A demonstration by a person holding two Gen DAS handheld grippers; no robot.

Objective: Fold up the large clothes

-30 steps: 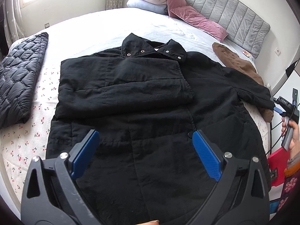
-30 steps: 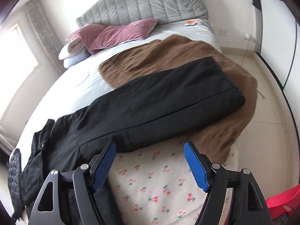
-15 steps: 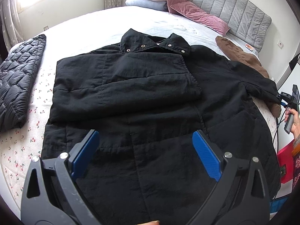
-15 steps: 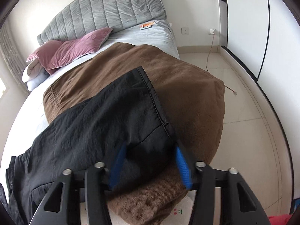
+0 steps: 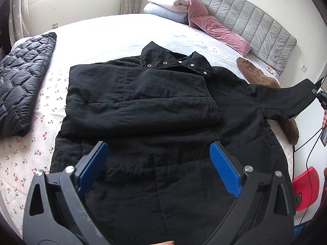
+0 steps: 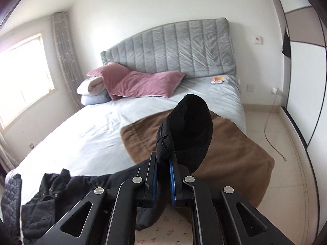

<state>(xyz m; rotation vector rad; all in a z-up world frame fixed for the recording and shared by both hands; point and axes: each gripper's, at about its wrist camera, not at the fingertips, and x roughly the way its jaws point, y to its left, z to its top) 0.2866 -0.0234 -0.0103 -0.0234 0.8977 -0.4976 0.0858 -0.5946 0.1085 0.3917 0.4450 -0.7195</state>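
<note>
One black coat (image 5: pixel 143 106) is lying spread across one bed (image 5: pixel 106 30). One dark quilted jacket (image 5: pixel 18 85) is sitting at the left, and one brown garment (image 5: pixel 257 75) is lying at the right, near the headboard (image 5: pixel 249 32). Two pink pillows (image 5: pixel 220 32) are leaning at the far end, beside two folded blankets (image 5: pixel 163 6). Two grippers are showing: the left gripper (image 5: pixel 157 163) and the right gripper (image 6: pixel 163 173).

A: Background? 
B: Grey padded headboard (image 6: pixel 169 49) top centre, pink pillows (image 6: pixel 141 83) under it, folded blankets (image 5: pixel 165 8). 
A: Else? 
B: Brown blanket (image 6: pixel 235 149) right, quilted dark jacket (image 5: pixel 18 89) far left, red bin (image 5: pixel 305 187) lower right.
</note>
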